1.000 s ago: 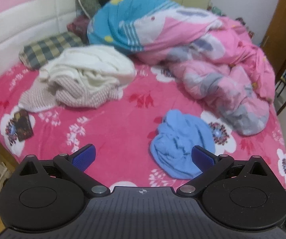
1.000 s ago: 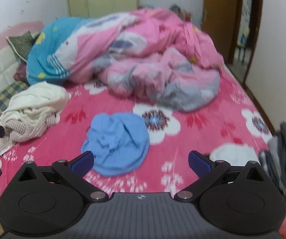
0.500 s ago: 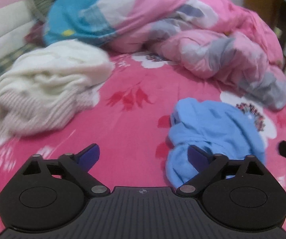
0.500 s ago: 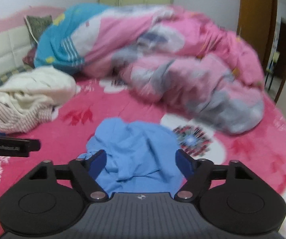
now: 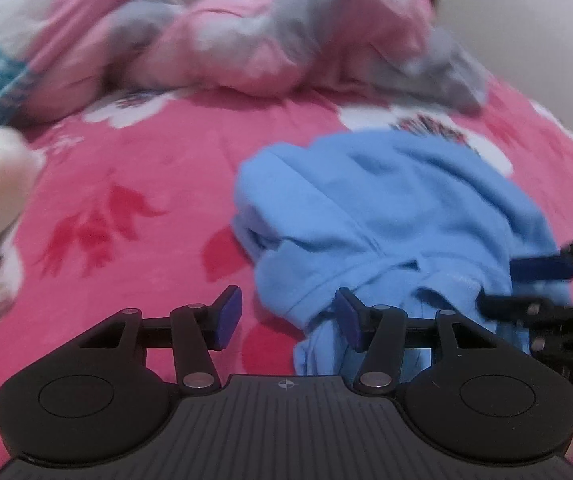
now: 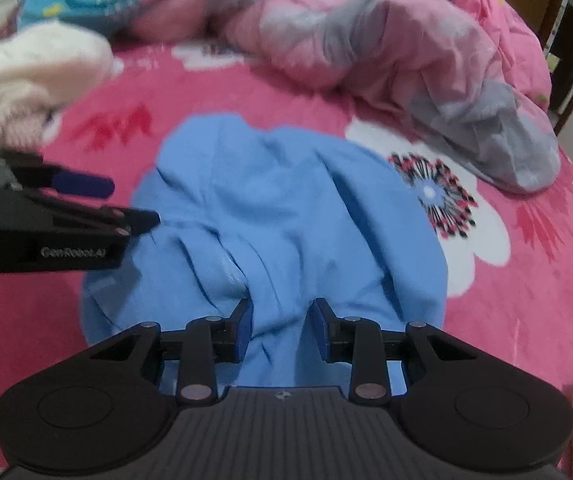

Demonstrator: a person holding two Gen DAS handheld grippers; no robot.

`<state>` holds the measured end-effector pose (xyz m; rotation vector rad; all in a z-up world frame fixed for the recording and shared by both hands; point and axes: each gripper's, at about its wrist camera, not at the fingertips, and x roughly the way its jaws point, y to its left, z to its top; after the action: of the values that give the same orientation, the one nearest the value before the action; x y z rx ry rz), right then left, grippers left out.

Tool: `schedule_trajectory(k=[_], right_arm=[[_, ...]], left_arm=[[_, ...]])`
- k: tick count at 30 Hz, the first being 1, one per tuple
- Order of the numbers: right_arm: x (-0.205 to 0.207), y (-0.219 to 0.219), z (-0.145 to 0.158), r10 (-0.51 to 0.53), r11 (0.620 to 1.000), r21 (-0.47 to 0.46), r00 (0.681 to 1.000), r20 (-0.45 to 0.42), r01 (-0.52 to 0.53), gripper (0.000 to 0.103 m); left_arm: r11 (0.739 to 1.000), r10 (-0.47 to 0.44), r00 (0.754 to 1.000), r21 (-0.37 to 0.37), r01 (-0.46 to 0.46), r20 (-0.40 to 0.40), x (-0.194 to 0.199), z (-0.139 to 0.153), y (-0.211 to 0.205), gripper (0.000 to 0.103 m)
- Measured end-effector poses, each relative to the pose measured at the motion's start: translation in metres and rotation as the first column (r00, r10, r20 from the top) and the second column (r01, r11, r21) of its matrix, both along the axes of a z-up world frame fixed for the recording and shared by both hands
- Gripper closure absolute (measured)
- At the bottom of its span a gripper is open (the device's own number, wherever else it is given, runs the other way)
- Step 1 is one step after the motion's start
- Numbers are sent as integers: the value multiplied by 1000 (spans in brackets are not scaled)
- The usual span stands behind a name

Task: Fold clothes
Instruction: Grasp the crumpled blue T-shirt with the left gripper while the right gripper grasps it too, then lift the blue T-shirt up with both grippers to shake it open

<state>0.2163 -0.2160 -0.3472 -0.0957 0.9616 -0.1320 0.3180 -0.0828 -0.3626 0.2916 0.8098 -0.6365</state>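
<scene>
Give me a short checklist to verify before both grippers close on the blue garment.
1. Right gripper open, blue garment between its fingers: ok.
2. Left gripper open: ok.
3. Left gripper centred on the cloth: not ok; only the garment's edge lies by its right finger.
4. Grippers apart from each other: ok.
5. Bedsheet kept out of either pinch: cannot tell.

Side of the left gripper (image 6: 98, 200), right wrist view: white lettering is reading "GenRobot.AI" on the black body.
Side of the right gripper (image 5: 526, 284), left wrist view: pale letters are showing at the frame's right edge, too blurred and cropped to read.
Bedding and clothes: nothing readable is showing on them in either view.
</scene>
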Motion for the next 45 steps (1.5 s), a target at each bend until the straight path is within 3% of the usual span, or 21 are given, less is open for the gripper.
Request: schedule_trajectory(k=[2, 4, 9, 11, 13, 17, 22, 24, 25, 28, 30, 31, 32, 34, 40, 45], right_arm=[[-4, -5, 2, -36, 999, -17, 999, 30, 37, 92], [-7, -10, 6, -66, 997, -31, 995, 69, 68, 96], [-9, -17, 22, -95, 992, -64, 981, 167, 107, 99], [-9, -20, 28, -105, 989, -76, 973, 206, 123, 99], [8, -19, 39, -82, 991, -87, 969, 233, 104, 99], [5, -20, 43, -65, 992, -90, 962, 265, 91, 99], [1, -22, 46, -61, 993, -83, 954, 293, 89, 99], [4, -25, 44, -102, 993, -28, 956, 274, 114, 99], [3, -27, 42, -118, 993, 15, 957, 265, 119, 99], [1, -31, 37, -165, 981, 143, 958, 233, 134, 95], [0, -26, 33, -182, 970, 198, 958, 220, 139, 90], [0, -22, 31, -185, 967, 214, 959, 215, 139, 83], [1, -18, 28, -186, 964, 228, 960, 210, 137, 66], [5, -11, 24, -203, 960, 238, 956, 212, 151, 53], [16, -7, 15, -315, 939, 199, 931, 183, 279, 54], [24, -9, 9, -419, 905, 148, 895, 155, 398, 55]], left_arm=[[1000, -17, 1000, 23, 17, 13, 0, -5, -2, 50], [1000, -6, 1000, 22, 6, 29, 1, -4, -2, 50], [1000, 8, 998, 3, -8, 59, -5, 10, -3, 49], [1000, -25, 997, -12, 26, 70, -12, 16, -8, 39], [998, -61, 993, -1, 61, 102, -15, 14, -21, 33], [998, -54, 986, 48, 47, 156, -14, 7, -43, 34], [989, 146, 984, -32, -144, 102, 18, 6, -36, 52], [979, 199, 978, -61, -195, 63, 30, 5, -28, 70], [976, 209, 977, -68, -206, 41, 36, 5, -25, 74], [976, 188, 982, -102, -191, -32, 44, 3, -19, 92], [975, 179, 983, -121, -184, -50, 42, 6, -16, 98], [974, 178, 983, -136, -184, -54, 40, 9, -14, 99], [969, 182, 982, -158, -189, -56, 37, 14, -11, 99], [959, 191, 980, -203, -199, -60, 32, 24, -5, 100], [897, 223, 973, -378, -231, -65, 25, 67, 25, 101], [852, 292, 955, -439, -285, -52, 21, 98, 54, 101]])
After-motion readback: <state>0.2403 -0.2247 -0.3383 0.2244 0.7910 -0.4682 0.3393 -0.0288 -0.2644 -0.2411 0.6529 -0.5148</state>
